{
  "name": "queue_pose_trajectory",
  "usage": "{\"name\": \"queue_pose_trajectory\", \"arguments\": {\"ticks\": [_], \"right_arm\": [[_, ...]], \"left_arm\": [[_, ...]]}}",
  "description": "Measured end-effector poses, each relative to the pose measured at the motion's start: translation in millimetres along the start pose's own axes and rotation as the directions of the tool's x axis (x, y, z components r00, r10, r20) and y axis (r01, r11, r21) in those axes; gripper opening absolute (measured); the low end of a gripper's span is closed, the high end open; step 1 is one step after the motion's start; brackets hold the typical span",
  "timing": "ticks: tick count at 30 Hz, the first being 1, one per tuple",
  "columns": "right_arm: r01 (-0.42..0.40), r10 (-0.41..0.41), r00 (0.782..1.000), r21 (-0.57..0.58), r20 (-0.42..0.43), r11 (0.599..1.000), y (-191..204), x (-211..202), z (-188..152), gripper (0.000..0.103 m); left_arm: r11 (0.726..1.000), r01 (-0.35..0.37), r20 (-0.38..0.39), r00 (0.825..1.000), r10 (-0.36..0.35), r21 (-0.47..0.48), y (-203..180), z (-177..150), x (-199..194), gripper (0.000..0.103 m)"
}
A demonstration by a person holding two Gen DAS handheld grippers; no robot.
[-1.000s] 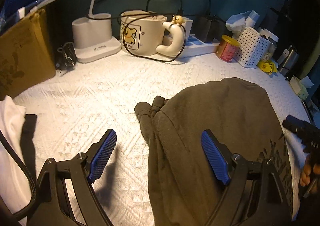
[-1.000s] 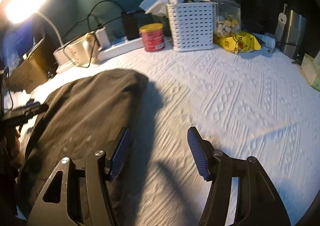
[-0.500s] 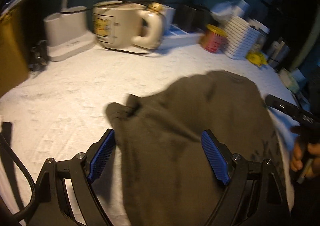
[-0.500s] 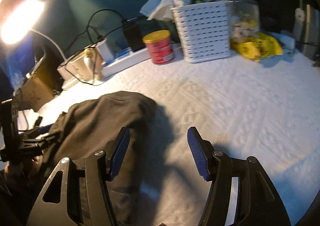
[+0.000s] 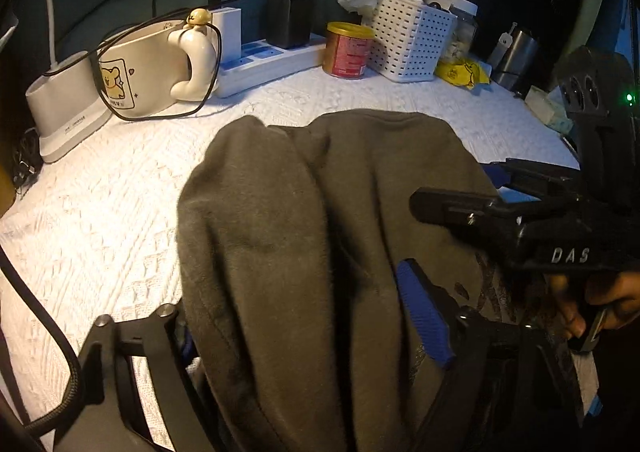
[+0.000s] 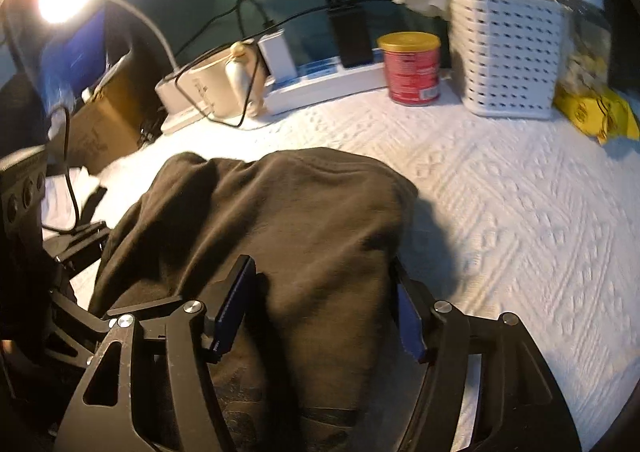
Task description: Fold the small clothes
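Note:
A dark olive-brown garment lies bunched on the white textured cloth. It also shows in the right wrist view. My left gripper is open and straddles the garment's near edge; cloth drapes over its left finger and hides that pad. My right gripper is open with the garment's right edge between its fingers, and its body shows in the left wrist view, over the garment's right side.
Along the back stand a cream mug wrapped in a black cable, a lamp base, a power strip, a red can, a white basket and a yellow packet. A cardboard box stands left.
Both grippers have moved in over the garment, which now lies between each pair of fingers. The garment has bunched up higher, and the right gripper has come close beside the left.

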State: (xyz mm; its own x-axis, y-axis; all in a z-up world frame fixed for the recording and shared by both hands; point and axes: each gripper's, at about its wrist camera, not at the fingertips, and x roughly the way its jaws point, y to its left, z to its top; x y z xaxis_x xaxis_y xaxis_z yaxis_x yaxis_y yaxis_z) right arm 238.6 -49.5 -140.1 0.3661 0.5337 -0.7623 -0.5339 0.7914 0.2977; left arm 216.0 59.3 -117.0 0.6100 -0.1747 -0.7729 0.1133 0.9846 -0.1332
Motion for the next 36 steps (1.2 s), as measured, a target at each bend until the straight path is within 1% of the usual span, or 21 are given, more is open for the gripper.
{"name": "queue_pose_trajectory", "arguments": {"ticks": [3,5,6,8,9,10,11,12,13,19,27,36], "right_arm": [[-0.007,0.007,1.0,-0.03,-0.008,1.0,8.8,4.0,-0.1,0.068],[0.005,-0.005,1.0,-0.054,-0.013,0.999,13.9,5.9,-0.5,0.067],[-0.006,0.005,1.0,-0.062,-0.017,0.998,15.4,6.7,-0.8,0.067],[-0.011,0.009,1.0,-0.082,-0.021,0.997,19.9,8.5,-0.6,0.065],[-0.014,0.012,1.0,-0.089,-0.021,0.996,20.8,8.2,-1.3,0.05],[-0.019,0.017,1.0,-0.093,-0.025,0.995,22.0,8.2,-2.1,0.039],[-0.011,0.008,1.0,-0.101,-0.024,0.995,24.1,8.2,-2.8,0.035],[-0.011,0.009,1.0,-0.107,-0.023,0.994,25.6,7.5,-3.7,0.022],[-0.022,0.019,0.999,-0.111,-0.027,0.994,26.4,7.4,-4.2,0.021],[-0.026,0.027,1.0,-0.118,0.004,0.993,30.4,-2.0,-7.1,0.018],[-0.03,0.037,0.998,-0.122,0.055,0.992,36.5,-29.1,-8.7,0.018],[-0.018,0.04,0.987,-0.137,0.157,0.99,50.0,-71.8,-11.1,0.017]], "left_arm": [[1.0,-0.007,0.017,1.0,0.007,-0.028,5.0,-0.8,-2.7,0.057],[0.999,0.001,0.024,1.0,0.0,-0.041,7.0,-0.9,-3.3,0.05],[0.999,0.004,0.025,1.0,-0.003,-0.042,6.5,-1.2,-3.6,0.044],[0.999,0.02,0.025,1.0,-0.019,-0.043,3.8,-1.4,-3.2,0.036],[0.999,0.013,0.028,1.0,-0.012,-0.04,1.8,-1.7,-3.4,0.035],[0.999,0.01,0.029,1.0,-0.009,-0.037,0.7,-1.8,-3.9,0.034],[0.999,0.008,0.032,0.999,-0.007,-0.034,-0.4,-1.7,-4.2,0.032],[0.999,0.005,0.037,0.999,-0.004,-0.034,-1.1,-1.8,-5.0,0.032],[0.999,0.002,0.04,0.999,-0.001,-0.033,-1.6,-1.8,-5.5,0.031],[1.0,-0.004,0.073,0.997,0.006,-0.03,-6.1,-3.7,-13.7,0.03],[0.999,0.004,0.118,0.993,0.001,-0.046,-16.5,-6.4,-31.8,0.03],[0.999,-0.003,0.211,0.977,0.013,-0.046,-29.7,-10.6,-67.8,0.029]]}}
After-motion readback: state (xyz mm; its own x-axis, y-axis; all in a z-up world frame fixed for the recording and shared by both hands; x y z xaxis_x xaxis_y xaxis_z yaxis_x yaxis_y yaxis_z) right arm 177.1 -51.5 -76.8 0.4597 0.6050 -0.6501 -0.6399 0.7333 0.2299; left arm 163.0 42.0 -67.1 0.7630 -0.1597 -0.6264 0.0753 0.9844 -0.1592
